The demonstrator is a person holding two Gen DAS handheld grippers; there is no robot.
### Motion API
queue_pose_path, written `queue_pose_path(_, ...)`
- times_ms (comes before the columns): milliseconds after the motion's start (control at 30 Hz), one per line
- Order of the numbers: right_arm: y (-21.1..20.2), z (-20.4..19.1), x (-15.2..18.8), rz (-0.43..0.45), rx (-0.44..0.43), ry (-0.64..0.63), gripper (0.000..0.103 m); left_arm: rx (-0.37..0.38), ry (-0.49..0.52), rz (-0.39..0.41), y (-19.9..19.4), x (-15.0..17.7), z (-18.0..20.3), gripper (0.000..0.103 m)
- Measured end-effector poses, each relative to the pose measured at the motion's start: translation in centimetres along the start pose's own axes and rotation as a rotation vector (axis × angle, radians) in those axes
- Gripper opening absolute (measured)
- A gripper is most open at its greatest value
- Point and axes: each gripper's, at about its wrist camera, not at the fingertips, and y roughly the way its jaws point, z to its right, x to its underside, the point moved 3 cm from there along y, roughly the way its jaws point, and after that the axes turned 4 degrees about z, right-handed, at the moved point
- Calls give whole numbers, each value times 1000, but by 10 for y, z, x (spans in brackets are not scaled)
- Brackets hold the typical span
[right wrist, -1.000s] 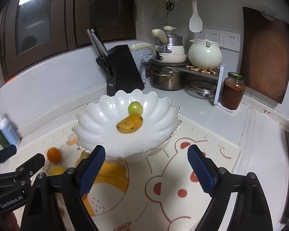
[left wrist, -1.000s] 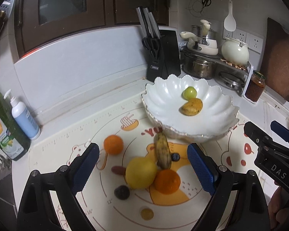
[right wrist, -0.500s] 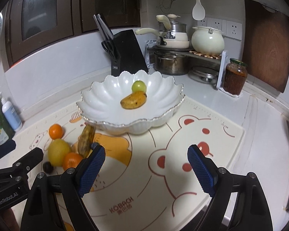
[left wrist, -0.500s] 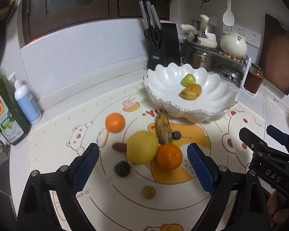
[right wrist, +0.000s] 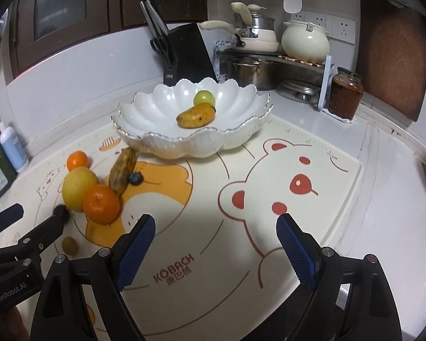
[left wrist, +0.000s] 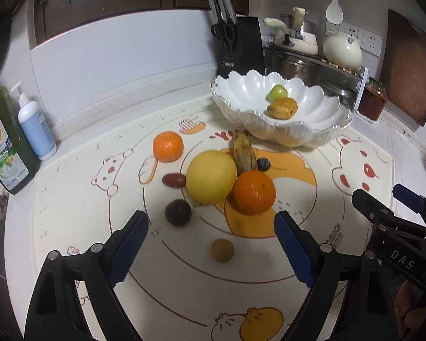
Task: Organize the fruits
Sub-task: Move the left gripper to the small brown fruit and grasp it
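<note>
Fruits loose beside white bowl (left wrist: 281,130): left view, left claw (left wrist: 211,251) pulled back from pile, jaws apart, empty, brown fruit (left wrist: 222,250) nearest. Right view, right claw (right wrist: 215,251) also retreated, apart, empty. Next pick pending.

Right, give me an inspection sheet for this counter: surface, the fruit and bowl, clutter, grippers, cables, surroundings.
Surface: printed bear mat on a white counter.
Job's things: white scalloped bowl holds a green grape and a small mango. On the mat: yellow citrus, two oranges, a browned banana, a blueberry, a red date, a dark plum, a small brown fruit.
Clutter: soap bottle, pump bottle, knife block, pots, sauce jar.
Grippers: left gripper open, empty; right gripper open, empty.
Cables: nothing seen.
Surroundings: dark cabinets, wall sockets, wooden board.
</note>
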Motion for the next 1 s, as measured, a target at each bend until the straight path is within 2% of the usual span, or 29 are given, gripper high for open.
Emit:
queue_pose_path(133, 3, -1, 7, -16, 2, -3, 88, 4, 8, -20, 7, 9, 1, 77)
queue_pose_path(367, 7, 1, 11, -30, 8, 2, 88, 9, 19, -49, 18, 17, 4, 69)
queue_pose_path(700, 11, -3, 16, -44, -4, -2, 88, 23, 14, -78, 27, 24, 6, 46)
queue_pose_path(900, 12, -3, 16, -45, -8, 0, 88, 43, 18, -106, 32, 30, 9, 26)
queue_pose_path(1000, 13, -6, 16, -44, -13, -4, 88, 44, 21, -108, 33, 32, 9, 22)
